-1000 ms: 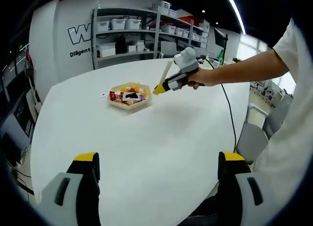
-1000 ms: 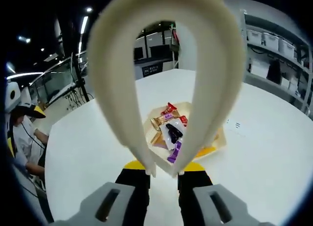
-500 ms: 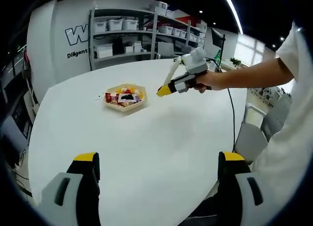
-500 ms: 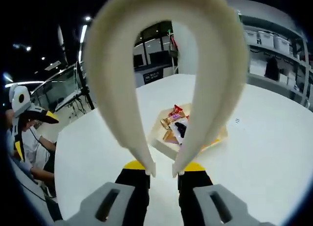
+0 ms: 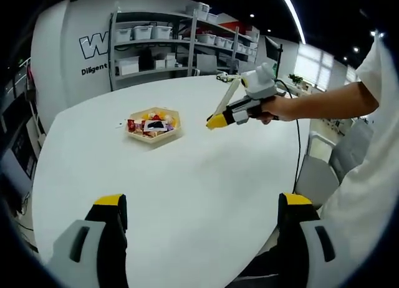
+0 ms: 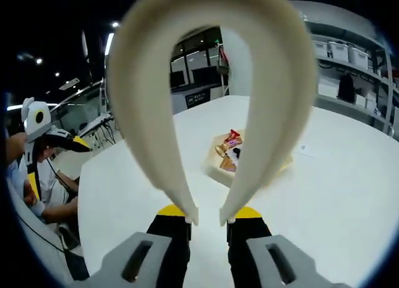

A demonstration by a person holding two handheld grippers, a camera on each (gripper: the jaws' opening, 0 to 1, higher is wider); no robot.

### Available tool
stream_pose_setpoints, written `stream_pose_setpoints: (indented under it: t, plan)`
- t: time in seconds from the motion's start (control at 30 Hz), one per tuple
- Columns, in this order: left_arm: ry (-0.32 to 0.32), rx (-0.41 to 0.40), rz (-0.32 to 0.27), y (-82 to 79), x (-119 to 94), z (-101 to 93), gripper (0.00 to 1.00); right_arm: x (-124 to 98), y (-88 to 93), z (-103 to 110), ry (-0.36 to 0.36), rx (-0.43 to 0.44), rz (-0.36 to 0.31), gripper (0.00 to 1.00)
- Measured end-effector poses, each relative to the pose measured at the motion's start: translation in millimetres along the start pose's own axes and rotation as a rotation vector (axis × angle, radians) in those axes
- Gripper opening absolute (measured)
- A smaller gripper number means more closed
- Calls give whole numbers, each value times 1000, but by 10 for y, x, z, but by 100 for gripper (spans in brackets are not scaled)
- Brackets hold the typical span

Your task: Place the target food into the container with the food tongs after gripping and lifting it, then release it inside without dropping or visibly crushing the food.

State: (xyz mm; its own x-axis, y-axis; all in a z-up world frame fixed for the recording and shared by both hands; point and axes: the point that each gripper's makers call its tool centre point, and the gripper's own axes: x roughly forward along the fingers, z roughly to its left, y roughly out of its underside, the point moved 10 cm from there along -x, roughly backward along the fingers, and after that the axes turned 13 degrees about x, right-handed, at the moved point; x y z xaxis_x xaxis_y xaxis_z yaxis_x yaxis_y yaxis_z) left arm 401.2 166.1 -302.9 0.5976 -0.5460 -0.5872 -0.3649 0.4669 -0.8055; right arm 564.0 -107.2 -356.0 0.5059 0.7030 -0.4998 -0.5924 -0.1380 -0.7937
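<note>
Left gripper view looks across a wide white oval table (image 5: 187, 182), with the left gripper (image 5: 198, 207) low in the foreground; its two grey, yellow-tipped jaws stand far apart with nothing between them, hanging over the near edge. Toward the far left part of the table sits the container (image 5: 153, 124), a shallow, pale, hexagonal tray. Inside it lies the food (image 5: 151, 121), a loose heap of small wrapped snacks in red, yellow, orange, purple and black, with one white-edged packet on top. None of the pieces looks squashed, though they are too small to tell apart exactly.

To the right of the tray, above the table's far middle, a person's hand (image 5: 269, 107) holds the right gripper (image 5: 212, 121), its yellow tips pointing down and left toward the tray but well apart from it. The cream food tongs (image 5: 226, 96) rise from its jaws.

In the right gripper view the jaws are nearly together, clamping the two blades of the tongs at their tips, so the pale loop arches up over the picture. The blade tips are just apart and carry nothing. Through the loop the container shows near the middle of the table, partly hidden behind the right blade, with red and brown wrappers showing.

Shelves (image 5: 168, 45) with white bins stand behind the table.
</note>
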Motion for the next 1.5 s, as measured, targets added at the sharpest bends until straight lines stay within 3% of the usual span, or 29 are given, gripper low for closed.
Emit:
stream_pose_setpoints:
  t: [0.73,1.23,1.5]
  plan:
    - [32,1,4,-19,98,-32,99,-295,88,213,-40,7,-57,16]
    - [83,11,-19,-76,189,-33,93,-510,101,501,-109,28,-103,16]
    - [120,-9,-52,-98,214,-58,89,-637,140,688,-185,24,-130,17]
